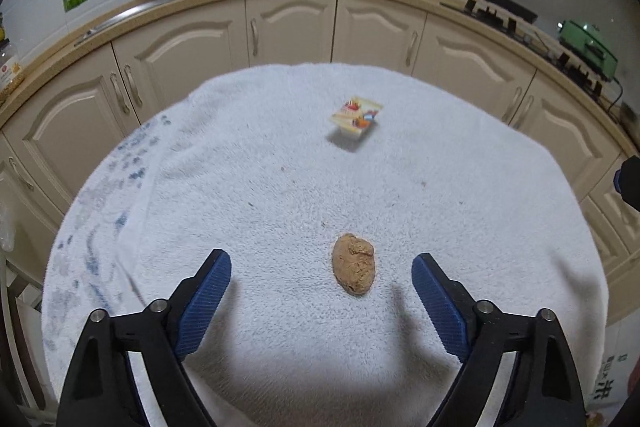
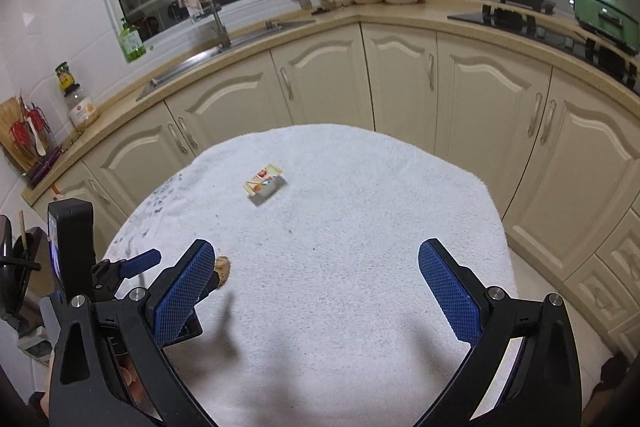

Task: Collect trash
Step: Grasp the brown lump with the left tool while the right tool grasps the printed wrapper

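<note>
**White towel, two scraps of trash, both jaws wide**

White terry towel covers the desk, with a faded blue print running along its left edge. Two pieces of trash lie on it. A brown crumpled lump sits toward the near edge, right between the blue pads of the left gripper but touching neither one. Those jaws stand well apart and hold nothing. In the right wrist view the same lump peeks out just behind the right gripper's left finger.

Farther off, near the middle of the desk, lies a small printed packet. Its top face shows red, orange and blue artwork on a cream ground. Any lettering on it is too blurred to read. It is well apart from the lump.

The right gripper hangs over the near part of the towel, jaws spread wide, nothing between them but bare cloth. The left gripper shows at its left side as a black body with one blue finger.

Behind the desk, cream cabinets curve beneath a tan counter. A green bottle by the sink and a jar with a red-and-white label carry writing too small to make out.
</note>
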A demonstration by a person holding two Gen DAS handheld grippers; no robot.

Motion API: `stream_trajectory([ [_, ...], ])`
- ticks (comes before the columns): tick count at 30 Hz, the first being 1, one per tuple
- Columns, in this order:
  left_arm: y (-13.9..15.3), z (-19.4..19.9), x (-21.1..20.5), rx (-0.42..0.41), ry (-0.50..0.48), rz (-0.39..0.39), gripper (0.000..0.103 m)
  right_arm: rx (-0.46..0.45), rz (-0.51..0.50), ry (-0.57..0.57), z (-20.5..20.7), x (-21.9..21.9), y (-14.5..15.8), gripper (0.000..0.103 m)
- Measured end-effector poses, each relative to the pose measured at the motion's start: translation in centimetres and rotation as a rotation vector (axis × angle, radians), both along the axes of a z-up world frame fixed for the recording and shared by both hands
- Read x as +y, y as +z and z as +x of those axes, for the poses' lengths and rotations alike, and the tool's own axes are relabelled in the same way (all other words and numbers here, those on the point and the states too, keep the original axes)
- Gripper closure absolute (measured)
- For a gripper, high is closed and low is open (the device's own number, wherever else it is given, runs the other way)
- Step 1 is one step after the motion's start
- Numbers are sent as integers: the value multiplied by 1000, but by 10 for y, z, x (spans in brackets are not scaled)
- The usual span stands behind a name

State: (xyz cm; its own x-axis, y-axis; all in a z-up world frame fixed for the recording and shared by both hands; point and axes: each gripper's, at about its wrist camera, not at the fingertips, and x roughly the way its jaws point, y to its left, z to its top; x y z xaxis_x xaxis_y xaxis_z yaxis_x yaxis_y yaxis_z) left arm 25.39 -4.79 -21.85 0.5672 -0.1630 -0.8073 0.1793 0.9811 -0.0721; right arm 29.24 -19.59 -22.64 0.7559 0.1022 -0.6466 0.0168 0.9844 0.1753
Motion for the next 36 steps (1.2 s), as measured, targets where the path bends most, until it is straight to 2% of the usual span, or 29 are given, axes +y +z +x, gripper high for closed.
stream_trajectory([
  [1, -3, 7, -2, 11, -3, 1, 23, 8, 1, 1, 4, -1, -4, 0],
  [4, -14, 27, -5, 52, -21, -16, 49, 31, 3, 8, 16, -1, -13, 0],
  [5, -15, 31, -5, 46, -21, -13, 53, 37, 1, 10, 20, -1, -16, 0],
  [6, -14, 36, -5, 36, -27, -18, 63, 42, 0, 13, 23, -1, -18, 0],
  [7, -14, 37, -4, 37, -35, -34, 65, 47, -1, 16, 26, -1, -20, 0],
  [9, -14, 45, -1, 36, -41, -66, 84, 57, -3, 20, 33, 0, -24, 0],
  [17, -14, 67, 26, 15, -12, -121, 84, 90, -31, 74, 67, 20, -39, 0],
  [23, -1, 94, 61, -42, 57, -121, 84, 101, -66, 113, 105, 47, -51, 0],
  [30, -4, 130, 98, -72, 128, -122, 84, 129, -108, 129, 151, 69, -73, 2],
  [33, -8, 129, 105, -76, 148, -133, 84, 140, -136, 145, 169, 77, -80, 10],
  [35, -11, 127, 113, -80, 158, -141, 84, 160, -161, 163, 180, 82, -88, 25],
  [36, -12, 126, 115, -80, 162, -143, 84, 153, -181, 162, 181, 85, -89, 36],
])
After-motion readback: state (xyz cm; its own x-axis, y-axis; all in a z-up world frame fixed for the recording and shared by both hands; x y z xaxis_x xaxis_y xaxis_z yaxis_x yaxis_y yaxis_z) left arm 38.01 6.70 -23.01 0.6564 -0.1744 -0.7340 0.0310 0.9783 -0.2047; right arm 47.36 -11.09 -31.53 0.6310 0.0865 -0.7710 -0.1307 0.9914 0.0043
